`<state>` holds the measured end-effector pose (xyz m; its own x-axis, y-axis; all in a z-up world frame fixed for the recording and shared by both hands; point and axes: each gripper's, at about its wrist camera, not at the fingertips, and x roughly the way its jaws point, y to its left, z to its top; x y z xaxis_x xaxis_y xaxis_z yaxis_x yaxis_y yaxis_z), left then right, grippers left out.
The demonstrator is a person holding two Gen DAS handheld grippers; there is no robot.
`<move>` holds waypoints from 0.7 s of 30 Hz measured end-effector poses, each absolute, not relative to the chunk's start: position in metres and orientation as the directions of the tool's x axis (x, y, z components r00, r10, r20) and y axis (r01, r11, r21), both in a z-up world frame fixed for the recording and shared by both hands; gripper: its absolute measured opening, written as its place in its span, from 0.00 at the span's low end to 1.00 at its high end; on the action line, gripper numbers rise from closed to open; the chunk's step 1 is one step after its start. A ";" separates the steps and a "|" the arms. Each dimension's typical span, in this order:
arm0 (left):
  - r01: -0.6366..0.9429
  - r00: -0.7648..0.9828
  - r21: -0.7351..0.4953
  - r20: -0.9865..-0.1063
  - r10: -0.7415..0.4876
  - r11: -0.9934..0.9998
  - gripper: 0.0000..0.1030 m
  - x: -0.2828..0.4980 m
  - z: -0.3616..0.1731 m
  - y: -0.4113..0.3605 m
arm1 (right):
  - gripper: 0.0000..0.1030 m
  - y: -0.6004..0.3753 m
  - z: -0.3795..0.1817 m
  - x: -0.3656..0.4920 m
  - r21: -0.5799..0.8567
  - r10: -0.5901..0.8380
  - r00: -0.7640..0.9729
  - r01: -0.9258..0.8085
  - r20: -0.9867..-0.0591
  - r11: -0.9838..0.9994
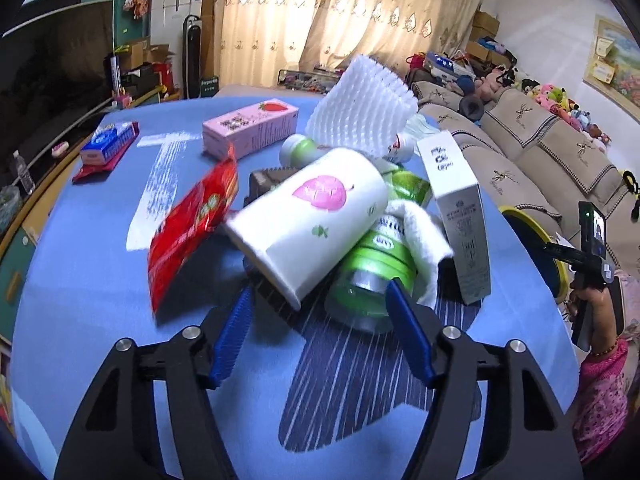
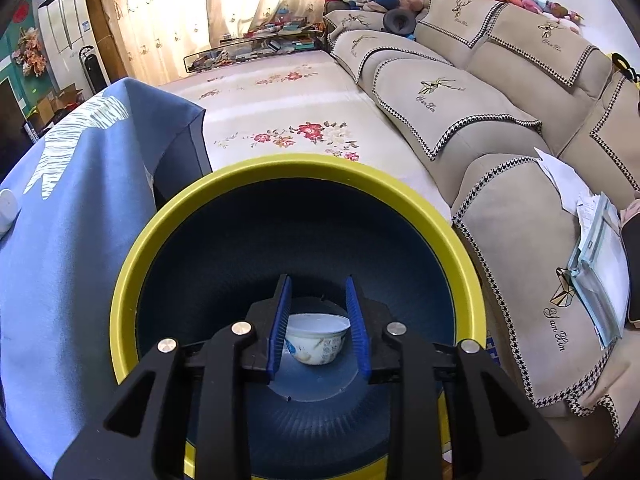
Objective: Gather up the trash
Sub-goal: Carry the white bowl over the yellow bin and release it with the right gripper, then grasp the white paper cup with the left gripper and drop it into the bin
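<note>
A heap of trash lies on the blue tablecloth (image 1: pixel 88 280): a white paper cup with a pink leaf (image 1: pixel 312 216), a green-capped clear jar (image 1: pixel 372 280), a red wrapper (image 1: pixel 188 228), a white foam net (image 1: pixel 364 108), a white carton (image 1: pixel 460 216) and a white tissue (image 1: pixel 420 236). My left gripper (image 1: pixel 320 300) is open just in front of the cup and jar, holding nothing. My right gripper (image 2: pixel 318 304) is open above the yellow-rimmed dark blue bin (image 2: pixel 160 216). A white paper bowl (image 2: pixel 316 338) lies at the bin's bottom, below the fingers.
A pink strawberry carton (image 1: pixel 252 128) and a blue-red packet (image 1: pixel 108 148) lie farther back on the table. The bin (image 1: pixel 540 240) stands off the table's right edge, by the beige sofa (image 2: pixel 500 128). A floral mat (image 2: pixel 288 104) lies behind it.
</note>
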<state>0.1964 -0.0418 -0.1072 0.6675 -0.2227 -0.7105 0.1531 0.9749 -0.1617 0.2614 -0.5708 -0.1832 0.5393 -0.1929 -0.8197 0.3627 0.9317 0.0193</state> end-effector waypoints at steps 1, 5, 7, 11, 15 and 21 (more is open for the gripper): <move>0.159 0.673 -0.156 -0.706 -0.223 0.975 0.61 0.199 -0.106 -0.043 | 0.27 -0.571 -0.183 0.261 0.020 -0.192 0.539 0.363 -0.820 0.932; 0.174 0.682 -0.148 -0.695 -0.228 0.974 0.53 0.202 -0.104 -0.043 | 0.27 -0.570 -0.183 0.261 0.024 -0.189 0.542 0.363 -0.819 0.932; 0.180 0.688 -0.140 -0.689 -0.227 0.974 0.47 0.204 -0.103 -0.044 | 0.27 -0.570 -0.183 0.260 0.028 -0.185 0.544 0.360 -0.819 0.933; 0.180 0.690 -0.142 -0.686 -0.228 0.973 0.23 0.203 -0.102 -0.044 | 0.27 -0.568 -0.184 0.259 0.027 -0.184 0.544 0.356 -0.819 0.934; 0.191 0.703 -0.135 -0.672 -0.232 0.972 0.04 0.196 -0.096 -0.047 | 0.27 -0.567 -0.183 0.257 0.035 -0.178 0.549 0.354 -0.816 0.935; 0.234 0.729 -0.125 -0.634 -0.259 0.964 0.04 0.180 -0.079 -0.056 | 0.27 -0.565 -0.175 0.250 0.046 -0.172 0.568 0.349 -0.805 0.936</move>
<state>0.1804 -0.0563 -0.0793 0.7288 -0.2595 -0.6337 0.2342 0.9641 -0.1254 0.2501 -0.5650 -0.1752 0.5678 -0.1723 -0.8049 0.3494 0.9358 0.0462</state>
